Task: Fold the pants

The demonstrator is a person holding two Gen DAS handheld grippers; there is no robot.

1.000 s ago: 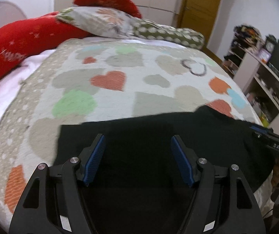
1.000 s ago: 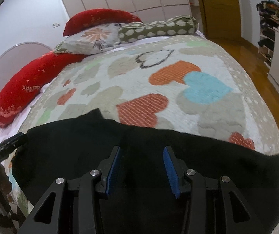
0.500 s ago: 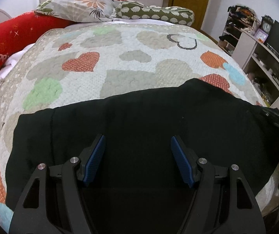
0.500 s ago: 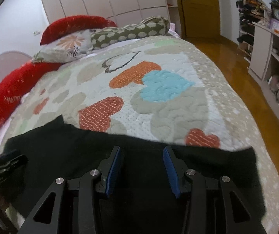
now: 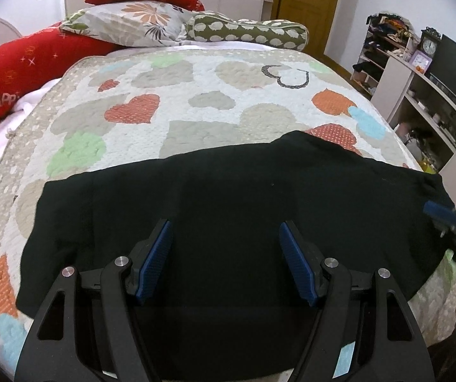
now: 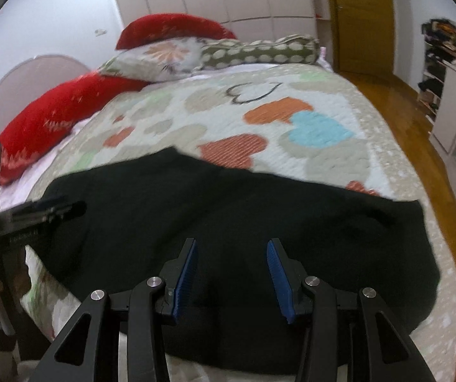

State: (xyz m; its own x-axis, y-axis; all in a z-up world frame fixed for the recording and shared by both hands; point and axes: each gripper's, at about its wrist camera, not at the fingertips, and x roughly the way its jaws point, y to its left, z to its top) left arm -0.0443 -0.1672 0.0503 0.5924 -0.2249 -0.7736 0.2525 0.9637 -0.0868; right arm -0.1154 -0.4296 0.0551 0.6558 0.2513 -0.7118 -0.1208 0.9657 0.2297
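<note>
1. Lying flat on the near end of the bed (image 5: 196, 63), the pants (image 5: 228, 197) are a black mass spread over the heart-patterned quilt (image 5: 177, 121).
2. Their long axis runs left to right across the bed, square to the line from the near edge to the pillows (image 5: 138, 22).
3. Which end is the waist I cannot tell; the cloth is too dark to show seams or legs.
4. A small peak of cloth juts toward the far side, right of the middle in the left view.
5. The left tool (image 5: 226, 254) hangs over the pants' near middle, its blue pads wide apart, with nothing between them.
6. The right tool (image 6: 231, 269) hangs over the pants too, its pads parted less widely and gripping nothing.
7. In the left view the right tool's tip shows at the pants' right end; in the right view the left tool (image 6: 52, 208) shows over their left end.
8. Compared with a second ago, the left view takes in more of the pants: their left end is now in sight.
9. In the right view, the pants' right end has come into full sight since then.
10. Both tools have kept the same gap.
</note>
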